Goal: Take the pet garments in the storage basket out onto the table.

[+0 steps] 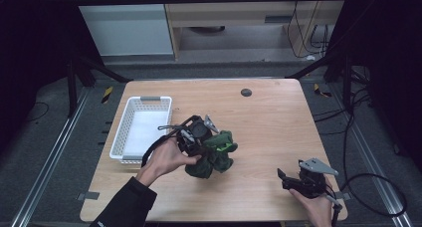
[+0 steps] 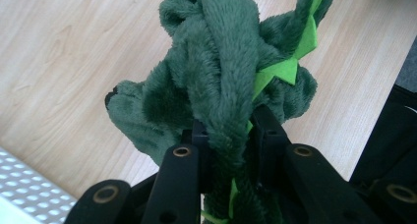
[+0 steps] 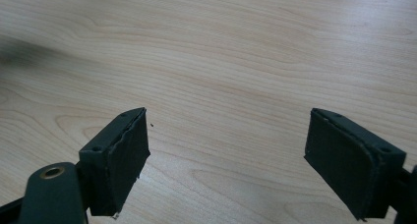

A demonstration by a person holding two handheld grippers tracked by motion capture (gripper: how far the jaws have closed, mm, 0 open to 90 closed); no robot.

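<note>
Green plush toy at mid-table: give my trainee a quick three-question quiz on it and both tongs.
1. True or false: the left tongs are shut on the green plush toy.
2. How do the right tongs stand? A) shut on the toy B) open over bare table C) inside the basket
3. What lies on the table to the left of the toy in the high view?

Key:
1. True: dark green fur is pinched between the jaws in the left gripper view.
2. B: the jaws stand wide apart with nothing but wood between them.
3. The white basket, near the table's left edge.
</note>
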